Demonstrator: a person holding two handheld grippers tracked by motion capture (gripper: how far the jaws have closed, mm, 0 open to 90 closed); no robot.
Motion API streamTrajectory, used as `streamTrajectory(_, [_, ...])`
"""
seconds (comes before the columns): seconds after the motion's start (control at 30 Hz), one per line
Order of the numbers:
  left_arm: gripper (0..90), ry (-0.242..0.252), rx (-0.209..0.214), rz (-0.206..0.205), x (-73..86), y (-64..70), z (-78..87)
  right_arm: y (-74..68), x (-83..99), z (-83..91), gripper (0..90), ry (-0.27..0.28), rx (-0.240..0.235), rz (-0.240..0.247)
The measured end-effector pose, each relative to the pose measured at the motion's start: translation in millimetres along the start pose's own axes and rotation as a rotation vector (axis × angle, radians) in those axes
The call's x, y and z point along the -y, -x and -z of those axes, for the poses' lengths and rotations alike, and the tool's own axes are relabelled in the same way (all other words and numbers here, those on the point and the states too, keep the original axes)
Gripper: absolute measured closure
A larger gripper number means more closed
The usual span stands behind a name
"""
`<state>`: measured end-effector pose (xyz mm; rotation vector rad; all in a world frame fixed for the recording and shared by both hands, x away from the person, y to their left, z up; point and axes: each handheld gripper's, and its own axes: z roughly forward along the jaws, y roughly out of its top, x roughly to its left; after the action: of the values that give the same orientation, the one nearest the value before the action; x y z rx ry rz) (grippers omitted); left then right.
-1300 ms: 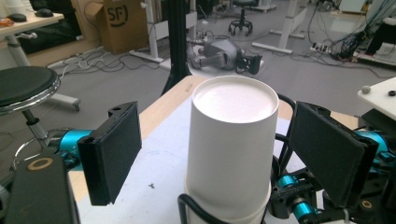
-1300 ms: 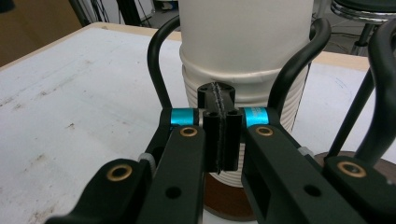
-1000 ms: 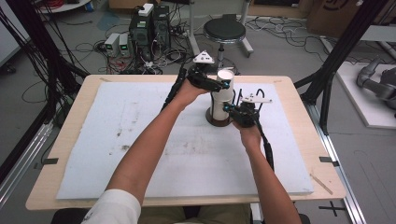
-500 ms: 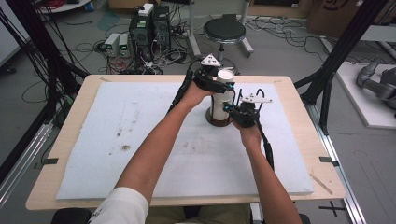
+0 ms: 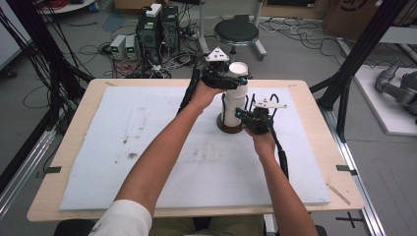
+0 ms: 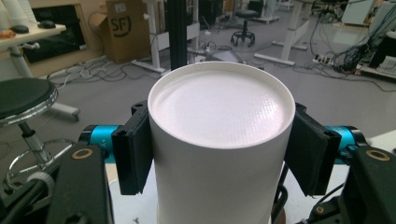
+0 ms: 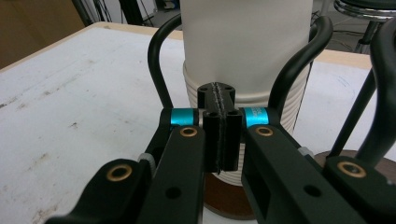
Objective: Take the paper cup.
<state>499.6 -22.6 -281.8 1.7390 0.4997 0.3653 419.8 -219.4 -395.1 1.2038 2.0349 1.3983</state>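
Your left claw (image 5: 231, 78) pinches the white cup (image 5: 237, 81), one jaw pressed flat against each side of its wall just below the upturned bottom; in the left gripper view that cup (image 6: 219, 140) stands upright between the two black pads with its closed, faintly textured end facing up. In the high view the cup sits at the top of a stack of white cups (image 5: 233, 110), which stands upright inside a black wire cup holder (image 5: 231, 123) on a dark round base, a little right of the middle of the tabletop (image 5: 314, 91) and toward its far side, on the white mat (image 5: 123, 147) that covers most of it. In the right gripper view the held cup (image 7: 247, 42) overlaps the ribbed rims of the stack (image 7: 243, 121) beneath it, and the holder's black wires (image 7: 156, 60) curve up on either side. Your right claw (image 7: 219, 123) is pressed together with nothing between its jaws, and it sits just in front of the lower part of the stack, close to the base; whether it touches the stack cannot be told. In the high view that right claw (image 5: 248, 118) lies just beside the holder on its near right side.
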Motion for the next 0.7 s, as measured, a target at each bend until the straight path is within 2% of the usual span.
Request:
streamTrajectory(0.13, [32.6, 0.042, 0.002, 0.008, -11.9, 0.0, 12.5, -0.4, -1.2, 4.2, 88.7, 0.006, -0.008, -0.004])
streamTrajectory(0.23, [32.7, 0.047, -0.004, 0.008, -16.5, 0.0, 19.7, -1.1, -2.7, 9.6, 87.5, 0.005, -0.026, 0.006])
streamTrajectory(0.33, [32.8, 0.061, 0.001, 0.007, -24.2, 0.9, 37.8, -3.1, -4.3, 16.4, 84.5, 0.006, -0.042, 0.021])
streamTrajectory(0.4, [32.9, 0.053, -0.003, -0.006, -25.9, 1.4, 49.0, -4.4, -5.1, 22.5, 81.5, 0.005, -0.048, 0.042])
streamTrajectory(0.53, [33.0, 0.052, 0.001, -0.021, -19.1, 0.2, 76.1, -3.9, -4.3, 36.9, 70.8, 0.010, -0.063, 0.077])
streamTrajectory(0.57, [33.0, 0.052, 0.001, -0.021, -19.1, 0.2, 76.1, -3.1, -3.6, 40.0, 65.5, 0.014, -0.074, 0.080])
streamTrajectory(0.6, [33.0, 0.052, -0.005, -0.027, -11.9, -1.5, 91.0, -2.4, -2.7, 43.4, 60.5, 0.016, -0.081, 0.078])
streamTrajectory(0.67, [33.0, 0.052, -0.007, -0.031, -3.7, -3.3, 106.5, -2.2, -1.3, 47.7, 52.5, 0.015, -0.073, 0.096])
streamTrajectory(0.7, [33.0, 0.052, -0.007, -0.031, -3.7, -3.3, 106.5, -2.2, -1.3, 47.7, 52.5, 0.015, -0.073, 0.096])
